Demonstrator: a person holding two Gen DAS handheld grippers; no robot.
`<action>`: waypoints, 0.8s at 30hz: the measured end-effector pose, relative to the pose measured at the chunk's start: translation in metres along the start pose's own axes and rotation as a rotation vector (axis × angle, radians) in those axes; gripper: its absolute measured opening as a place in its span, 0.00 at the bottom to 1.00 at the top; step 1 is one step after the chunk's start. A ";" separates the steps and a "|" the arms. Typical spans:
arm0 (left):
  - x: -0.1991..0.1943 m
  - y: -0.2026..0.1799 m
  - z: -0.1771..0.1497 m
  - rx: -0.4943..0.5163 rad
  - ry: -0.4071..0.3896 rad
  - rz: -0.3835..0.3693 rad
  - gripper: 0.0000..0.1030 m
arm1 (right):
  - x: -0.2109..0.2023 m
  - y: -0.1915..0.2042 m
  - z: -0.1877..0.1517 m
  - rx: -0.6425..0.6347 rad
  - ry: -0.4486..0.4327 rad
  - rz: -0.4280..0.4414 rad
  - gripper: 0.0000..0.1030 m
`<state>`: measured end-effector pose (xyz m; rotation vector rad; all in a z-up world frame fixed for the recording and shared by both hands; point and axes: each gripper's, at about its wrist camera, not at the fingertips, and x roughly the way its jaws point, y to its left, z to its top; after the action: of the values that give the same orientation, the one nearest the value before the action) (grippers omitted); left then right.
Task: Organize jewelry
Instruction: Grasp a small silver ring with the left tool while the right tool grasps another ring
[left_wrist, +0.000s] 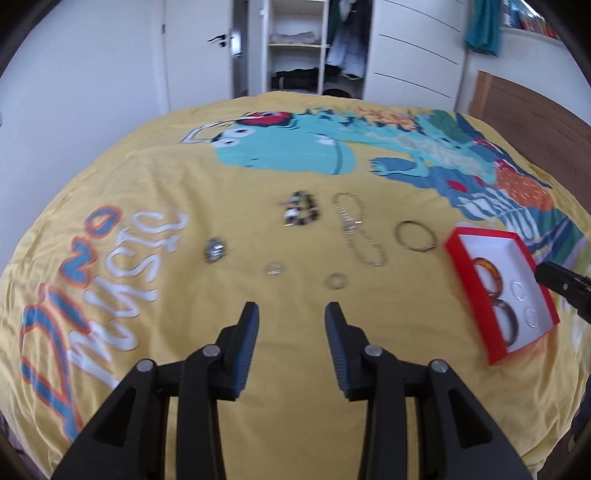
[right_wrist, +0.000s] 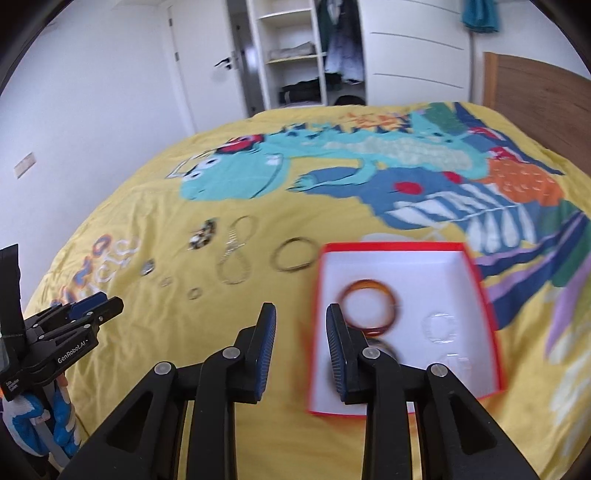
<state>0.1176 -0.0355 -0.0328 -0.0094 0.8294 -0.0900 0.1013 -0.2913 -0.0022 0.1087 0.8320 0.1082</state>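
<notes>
A yellow cotton bedspread (left_wrist: 295, 369) printed with a teal cartoon dinosaur (left_wrist: 280, 147) covers the bed; its white lettering outlined in blue and orange reads "Dino" above a second word that looks like "music". Loose jewelry lies on the cloth in rough rows. In the left wrist view, a chunky beaded bracelet (left_wrist: 301, 213) of dark and pale stones sits beside a silver chain-link bracelet (left_wrist: 358, 232) twisted into a figure eight, and further right a thin metal bangle (left_wrist: 415, 236) lies flat. Nearer the camera are a silvery cluster piece (left_wrist: 215, 250) and two small rings (left_wrist: 275, 268) (left_wrist: 337, 281), all apart from one another.

A shallow cardboard box (left_wrist: 458, 266) — red outside, white inside — rests on the spread to the right. Inside it lie a glossy amber tortoiseshell bangle (right_wrist: 369, 302), a darker bangle partly behind the right finger, and two thin wire hoops (right_wrist: 439, 326); motion blur softens them.

The left gripper (left_wrist: 291, 314) hovers over bare cloth short of the rings, its black plastic fingers with ribbed blue pads spread apart and holding nothing. The right gripper (right_wrist: 301, 314) hangs at the box's left wall, jaws likewise parted and empty. In the right wrist view the left gripper's body carries white lettering, "GenRobot.AI" — a blue-and-white gloved hand (right_wrist: 37, 424) grips it below.
</notes>
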 end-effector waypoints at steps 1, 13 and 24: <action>0.001 0.010 -0.002 -0.011 0.002 0.008 0.35 | 0.008 0.010 -0.001 -0.011 0.010 0.016 0.27; 0.060 0.069 0.009 -0.094 0.043 -0.027 0.36 | 0.091 0.070 -0.014 -0.091 0.110 0.145 0.32; 0.132 0.048 0.026 -0.080 0.087 -0.164 0.36 | 0.163 0.092 -0.018 -0.162 0.145 0.234 0.35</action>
<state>0.2290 0.0006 -0.1140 -0.1496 0.9177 -0.2126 0.1921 -0.1764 -0.1204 0.0457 0.9494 0.4070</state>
